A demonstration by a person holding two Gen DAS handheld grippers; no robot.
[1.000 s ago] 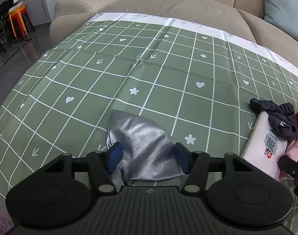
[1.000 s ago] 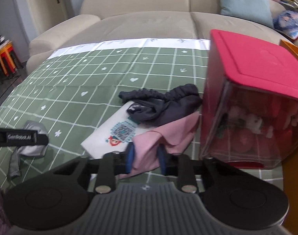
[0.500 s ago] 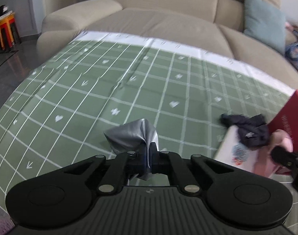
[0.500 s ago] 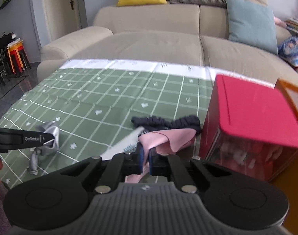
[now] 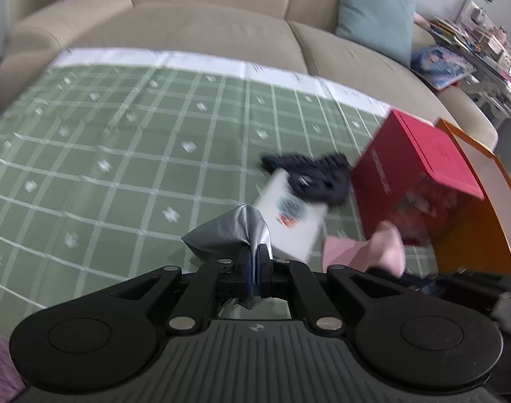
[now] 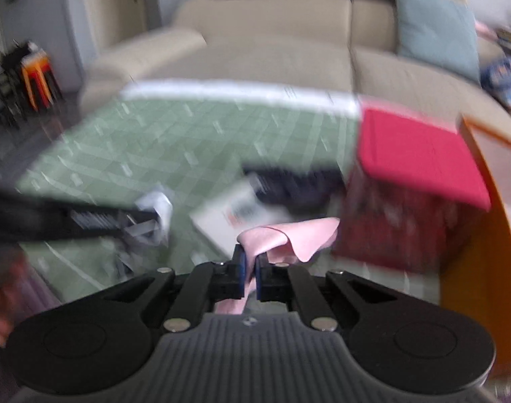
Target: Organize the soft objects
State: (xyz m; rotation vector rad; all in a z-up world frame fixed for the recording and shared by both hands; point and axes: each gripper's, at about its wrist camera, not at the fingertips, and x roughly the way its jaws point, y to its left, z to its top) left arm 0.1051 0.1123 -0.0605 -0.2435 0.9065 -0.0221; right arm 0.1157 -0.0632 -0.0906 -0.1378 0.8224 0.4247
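My left gripper (image 5: 254,262) is shut on a silver-grey cloth (image 5: 228,231) and holds it above the green checked tablecloth (image 5: 121,154). My right gripper (image 6: 251,268) is shut on a pink cloth (image 6: 289,235), lifted off the table; the pink cloth also shows in the left wrist view (image 5: 366,248). A dark cloth (image 5: 315,174) lies across a white packet (image 5: 292,218) beside the red-lidded box (image 5: 419,168). In the right wrist view the left gripper (image 6: 154,215) comes in from the left with the grey cloth (image 6: 158,208). Both views are motion-blurred.
An orange box wall (image 5: 483,181) stands right of the red-lidded box (image 6: 416,154). A beige sofa (image 5: 205,30) with a blue-grey cushion (image 5: 376,13) lies behind the table. Stools (image 6: 37,74) stand far left on the floor.
Both grippers closed on their cloths about a second ago, lifted them, and have since swung to the right towards the red box, coming closer together.
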